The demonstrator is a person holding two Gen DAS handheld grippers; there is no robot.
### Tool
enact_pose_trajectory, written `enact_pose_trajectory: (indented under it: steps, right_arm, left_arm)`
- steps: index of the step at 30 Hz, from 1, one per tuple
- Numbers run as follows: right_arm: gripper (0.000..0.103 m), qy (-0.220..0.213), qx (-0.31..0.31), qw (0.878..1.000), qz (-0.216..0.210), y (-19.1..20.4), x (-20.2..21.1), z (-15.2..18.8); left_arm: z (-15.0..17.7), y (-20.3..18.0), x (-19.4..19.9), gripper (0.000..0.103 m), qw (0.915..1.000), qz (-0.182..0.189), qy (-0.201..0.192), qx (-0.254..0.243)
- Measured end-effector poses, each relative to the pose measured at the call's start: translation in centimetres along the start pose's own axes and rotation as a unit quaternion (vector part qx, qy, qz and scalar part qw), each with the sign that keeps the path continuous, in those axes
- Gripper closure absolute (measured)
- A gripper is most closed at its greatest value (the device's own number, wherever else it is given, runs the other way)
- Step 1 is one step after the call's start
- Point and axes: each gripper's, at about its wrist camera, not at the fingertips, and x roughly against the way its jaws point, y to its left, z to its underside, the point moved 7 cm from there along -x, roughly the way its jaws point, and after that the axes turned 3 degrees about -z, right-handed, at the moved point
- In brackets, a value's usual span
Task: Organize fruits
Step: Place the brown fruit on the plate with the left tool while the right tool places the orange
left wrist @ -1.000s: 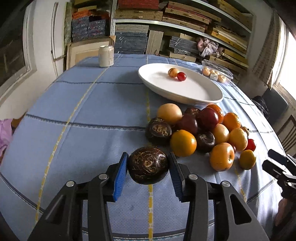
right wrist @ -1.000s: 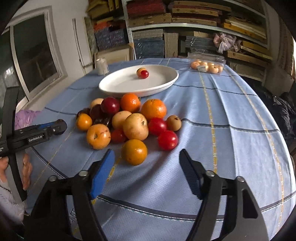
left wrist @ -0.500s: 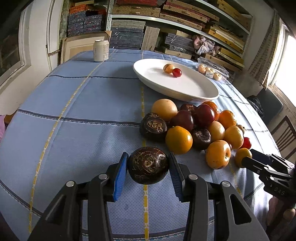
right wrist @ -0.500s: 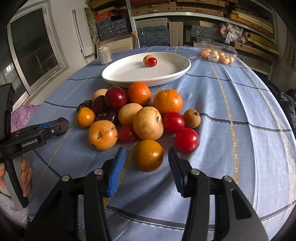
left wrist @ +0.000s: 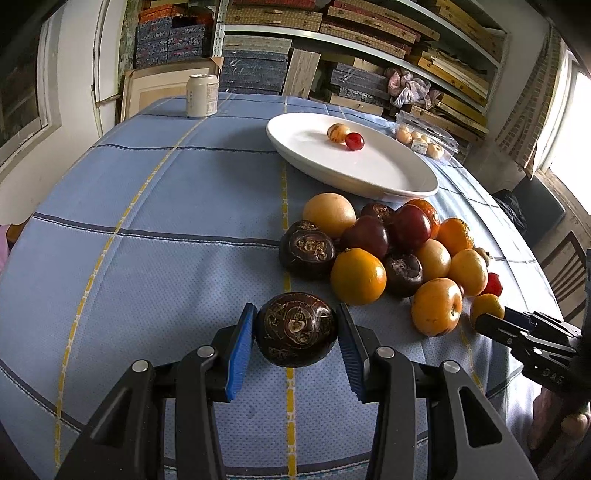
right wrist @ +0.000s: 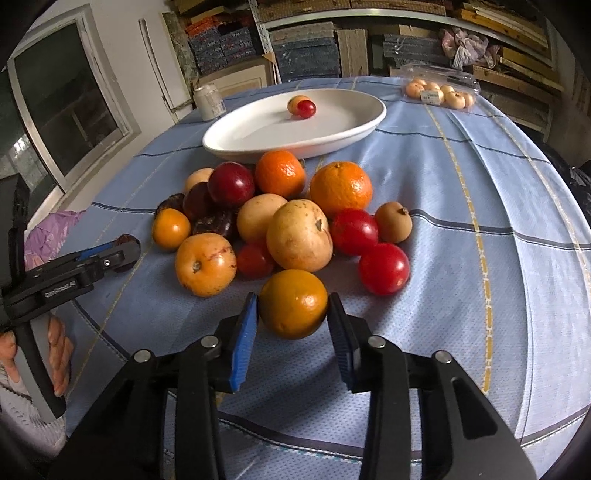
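Right gripper (right wrist: 291, 314), jaws just closing, pinches the round orange fruit (right wrist: 293, 303); left gripper (left wrist: 295, 334) clamps the dark fruit (left wrist: 295, 334).

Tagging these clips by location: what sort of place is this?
Probably a storeroom or workshop used as a dining spot: metal shelves stacked with flat boxes and boards, a round table under a blue checked cloth, and a white oval plate beside loose fruit.
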Motion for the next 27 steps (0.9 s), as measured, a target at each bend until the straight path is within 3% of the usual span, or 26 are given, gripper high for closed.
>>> enact_pose_trajectory:
  steps: [4, 6, 10, 14, 19, 22, 27]
  right_arm:
    - [0.066, -0.034, -0.002, 0.999, -0.022, 0.1, 2.2, -1.0]
    - [0.066, -0.054, -0.005, 0.998, -0.029, -0.1, 3.9, -2.8]
    - [0.066, -0.127, 0.007, 0.992, -0.011, -0.7, 7.7, -9.5]
    - [0.066, -0.162, 0.004, 0.987, -0.002, -1.2, 7.0, -15.7]
    - [0.066, -0.126, -0.010, 0.992, 0.008, -2.2, 0.0, -18.9]
    - [0.066, -0.097, -0.019, 0.995, 0.013, -3.0, -3.7, -18.9]
    - [0.066, -0.060, -0.007, 0.998, 0.026, -3.6, -6.7, -17.9]
  left_arm:
    - [-0.7, -0.5, 0.4, 0.059, 1.0000, 0.007, 0.001, -0.004]
    - [-2.7, -1.0, 1.0, 0.059, 0.9999, 0.011, -0.009, -0.009]
    - [-8.3, -2.2, 2.0, 0.059, 0.9981, -0.012, -0.054, -0.027]
    - [-13.8, -3.7, 0.1, 0.059, 0.9962, -0.036, -0.073, -0.032]
    - [-16.3, -4.8, -5.5, 0.059, 0.9975, -0.049, -0.042, -0.027]
    - [-16.2, -5.0, -7.8, 0.059, 0.9974, -0.057, -0.027, -0.034]
    - [-15.6, -4.8, -9.9, 0.059, 0.9971, -0.060, -0.012, -0.046]
